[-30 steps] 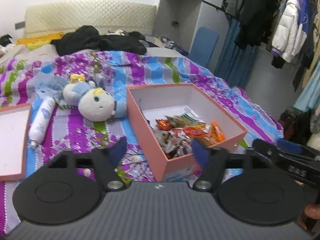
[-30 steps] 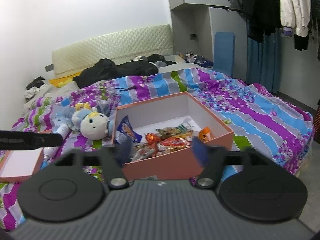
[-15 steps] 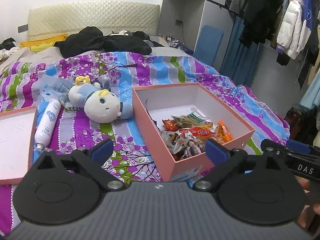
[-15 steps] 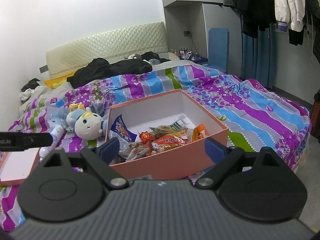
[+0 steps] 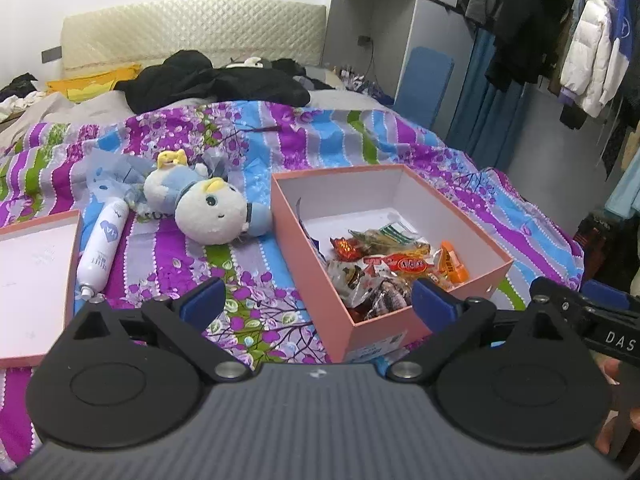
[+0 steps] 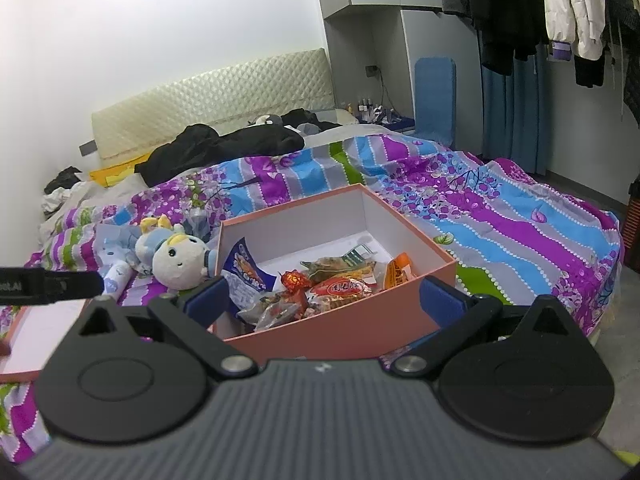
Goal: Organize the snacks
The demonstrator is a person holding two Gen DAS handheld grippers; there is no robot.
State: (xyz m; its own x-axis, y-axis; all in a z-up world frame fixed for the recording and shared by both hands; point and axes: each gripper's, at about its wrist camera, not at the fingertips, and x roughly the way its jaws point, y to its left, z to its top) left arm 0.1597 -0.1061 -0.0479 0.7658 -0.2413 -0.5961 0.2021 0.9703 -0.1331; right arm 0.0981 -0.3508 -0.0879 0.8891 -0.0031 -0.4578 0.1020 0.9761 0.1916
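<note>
Both tongs, left tongs (image 5: 316, 306) and right tongs (image 6: 324, 300), gape wide, carrying nothing. Snacks (image 5: 394, 266) already sit heaped in the pink box (image 5: 308, 240) on the bed. I reckon packing's finished; next I'd fetch the lid (image 5: 28, 280), left of the box.

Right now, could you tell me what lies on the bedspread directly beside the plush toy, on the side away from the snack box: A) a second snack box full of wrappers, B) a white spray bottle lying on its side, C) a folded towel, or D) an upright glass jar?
B: in the left wrist view a white spray bottle lies on its side next to the plush toy, opposite the pink snack box.
</note>
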